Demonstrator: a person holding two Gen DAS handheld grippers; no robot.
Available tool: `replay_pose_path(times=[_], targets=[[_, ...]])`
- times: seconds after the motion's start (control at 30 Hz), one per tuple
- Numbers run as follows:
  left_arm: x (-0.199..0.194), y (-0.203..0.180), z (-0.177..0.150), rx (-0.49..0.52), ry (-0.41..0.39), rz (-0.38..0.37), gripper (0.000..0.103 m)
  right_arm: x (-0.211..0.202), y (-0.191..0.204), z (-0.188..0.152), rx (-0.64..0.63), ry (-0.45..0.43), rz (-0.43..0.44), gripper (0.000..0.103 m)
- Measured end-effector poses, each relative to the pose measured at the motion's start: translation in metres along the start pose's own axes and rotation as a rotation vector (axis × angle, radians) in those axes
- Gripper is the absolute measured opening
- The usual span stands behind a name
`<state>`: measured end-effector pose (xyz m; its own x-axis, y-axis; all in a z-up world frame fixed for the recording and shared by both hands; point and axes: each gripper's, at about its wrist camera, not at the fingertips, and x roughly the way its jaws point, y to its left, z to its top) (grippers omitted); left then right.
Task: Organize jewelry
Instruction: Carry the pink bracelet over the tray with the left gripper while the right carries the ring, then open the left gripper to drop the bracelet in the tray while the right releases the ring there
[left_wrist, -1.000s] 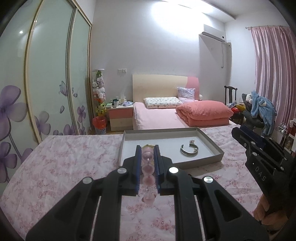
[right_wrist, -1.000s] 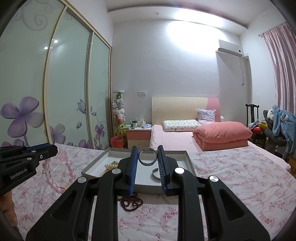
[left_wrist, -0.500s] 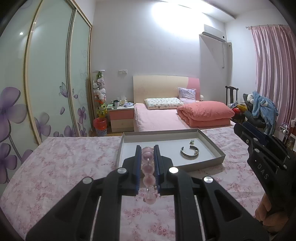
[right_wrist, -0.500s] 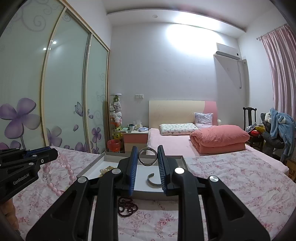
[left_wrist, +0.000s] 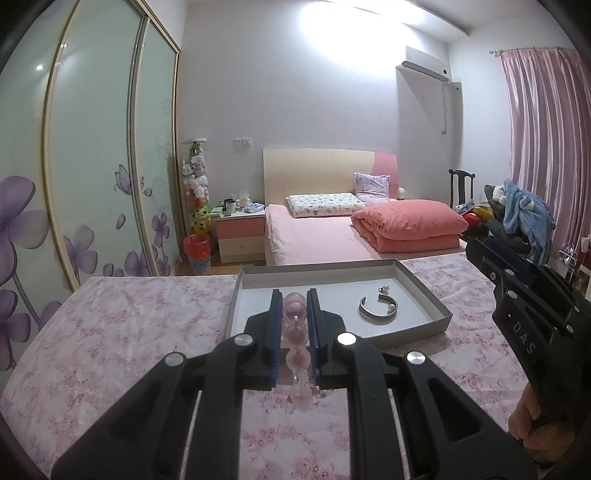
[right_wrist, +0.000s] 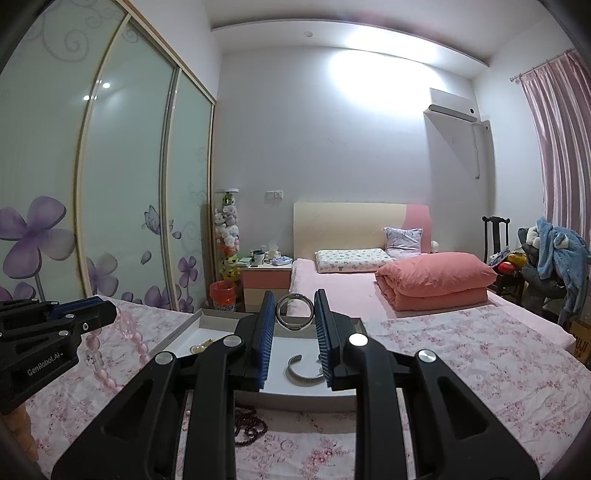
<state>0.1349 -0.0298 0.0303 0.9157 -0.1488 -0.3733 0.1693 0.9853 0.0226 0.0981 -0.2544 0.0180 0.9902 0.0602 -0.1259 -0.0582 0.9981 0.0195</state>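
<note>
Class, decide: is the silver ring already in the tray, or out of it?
Out. The silver ring is pinched between the right gripper pads, held above the grey tray, not lying on its floor.

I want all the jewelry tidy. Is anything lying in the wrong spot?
Yes: a dark red bead string lies bunched on the flowery cover, outside the gray tray. The silver cuff is already inside the tray.

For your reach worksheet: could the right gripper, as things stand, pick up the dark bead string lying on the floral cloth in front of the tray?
Probably not yet. The right gripper is shut on a silver ring, so its jaws are occupied, though nothing covers the dark bead string.
</note>
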Motion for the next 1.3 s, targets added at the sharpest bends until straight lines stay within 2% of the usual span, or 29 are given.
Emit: replay_pose_path(times=[0.23, 0.57, 0.87, 1.07, 1.2, 1.27, 1.3], targets=[[0.028, 0.005, 0.017, -0.023, 0.006, -0.013, 0.014, 0.024, -0.007, 0.007, -0.002, -0.011, -0.017, 0.023], [0.09, 0.002, 0.04, -0.032, 0.006, -0.014, 0.014, 0.087, -0.013, 0.0, 0.016, 0.037, -0.032, 0.023], [0.155, 0.004, 0.04, -0.059, 0.079, -0.028, 0.014, 0.139, -0.018, -0.015, 0.057, 0.171, -0.02, 0.023], [0.177, 0.005, 0.035, -0.058, 0.108, -0.034, 0.014, 0.158, -0.02, -0.028, 0.089, 0.292, 0.008, 0.023], [0.184, 0.004, 0.033, -0.059, 0.117, -0.041, 0.014, 0.163, -0.018, -0.031, 0.107, 0.331, 0.029, 0.023], [0.184, 0.006, 0.032, -0.068, 0.121, -0.038, 0.016, 0.163, -0.018, -0.031, 0.113, 0.343, 0.039, 0.027], [0.184, 0.008, 0.033, -0.073, 0.12, -0.036, 0.02, 0.163, -0.018, -0.031, 0.119, 0.349, 0.049, 0.039]])
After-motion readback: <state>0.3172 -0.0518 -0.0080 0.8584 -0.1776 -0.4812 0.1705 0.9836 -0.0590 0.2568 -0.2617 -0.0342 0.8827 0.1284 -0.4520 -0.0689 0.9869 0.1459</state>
